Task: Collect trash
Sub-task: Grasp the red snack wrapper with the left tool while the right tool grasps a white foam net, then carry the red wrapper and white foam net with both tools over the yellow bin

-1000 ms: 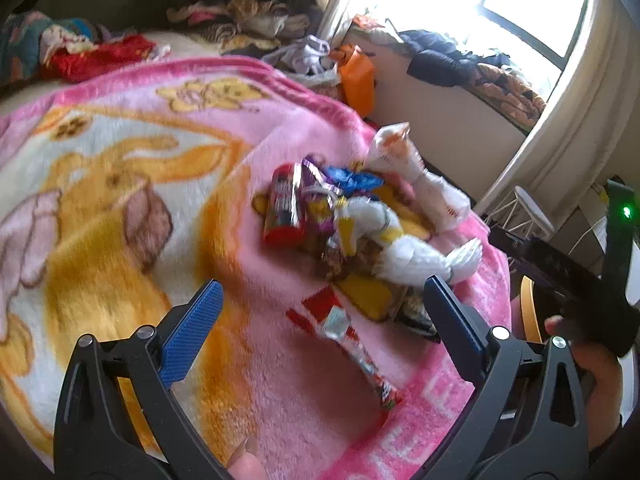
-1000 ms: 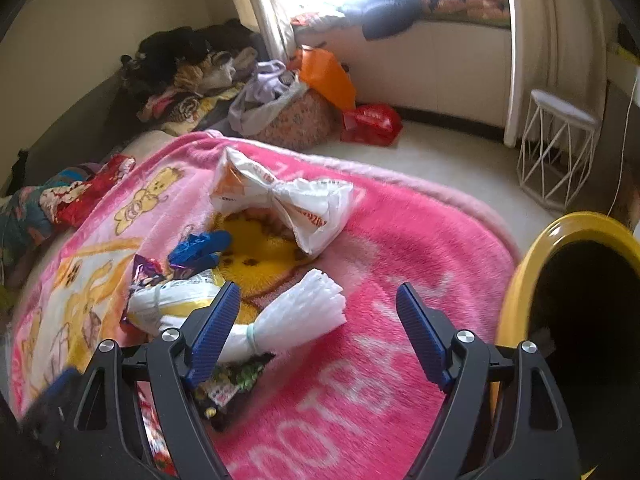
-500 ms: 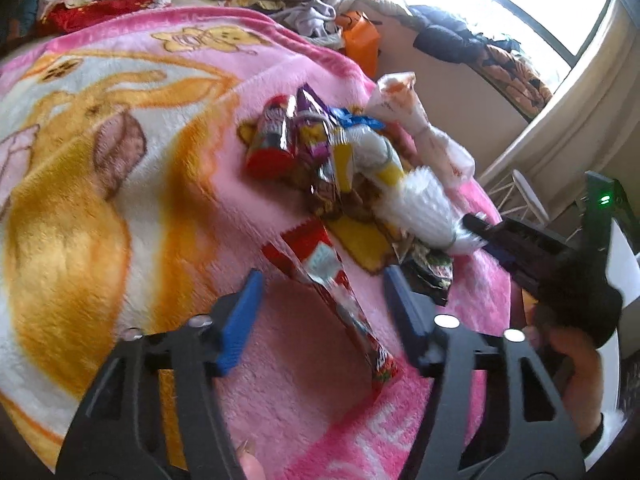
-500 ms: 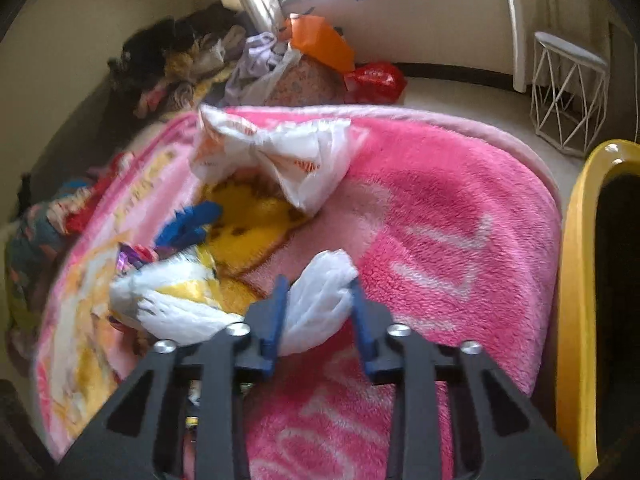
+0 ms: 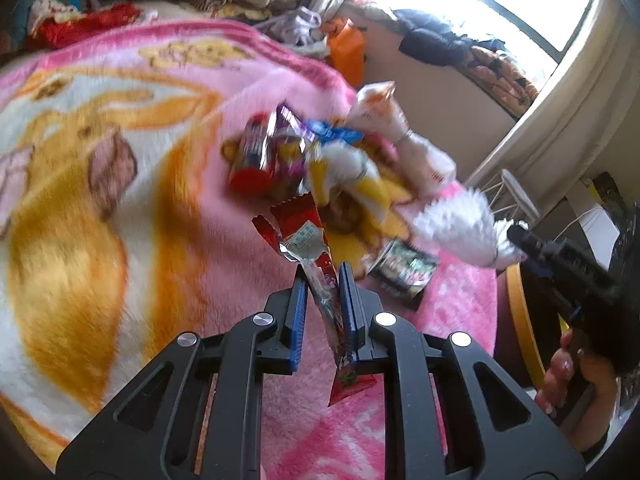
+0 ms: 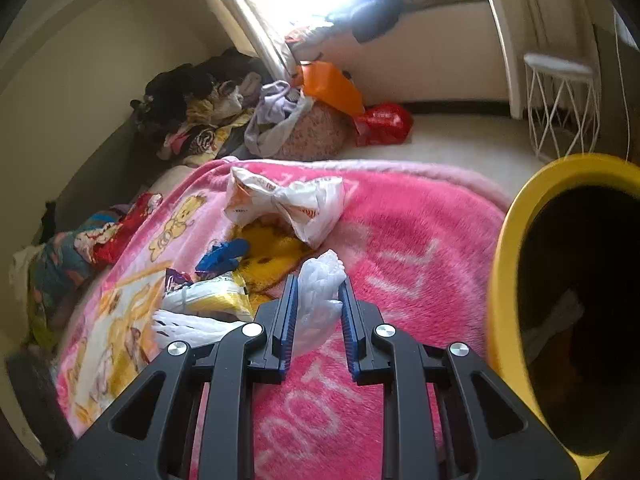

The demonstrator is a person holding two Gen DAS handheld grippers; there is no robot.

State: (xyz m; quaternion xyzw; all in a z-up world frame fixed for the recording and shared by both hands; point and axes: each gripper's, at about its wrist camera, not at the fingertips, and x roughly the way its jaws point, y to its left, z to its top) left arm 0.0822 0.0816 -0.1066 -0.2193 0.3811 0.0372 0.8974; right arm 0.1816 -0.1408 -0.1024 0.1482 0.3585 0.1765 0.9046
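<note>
A second ago both claws stood wide over the pink blanket [image 5: 168, 240]; now each has closed on trash. The left claw [image 5: 323, 304] pinches a long red snack wrapper [image 5: 308, 240] at its middle, the wrapper lifted clear of the blanket with its top end far and its tail hanging near. Right of it the wrapper pile [image 5: 304, 160] lies mid-blanket, a dark packet [image 5: 404, 272] near its right edge. The right claw [image 6: 318, 312] grips a white plastic bag [image 6: 320, 280], raised off the blanket. A tied white bag [image 6: 288, 204] sits farther off. The yellow bin [image 6: 508, 280] stands open just right of the blanket's edge, with bare pink blanket between claw and bin.
</note>
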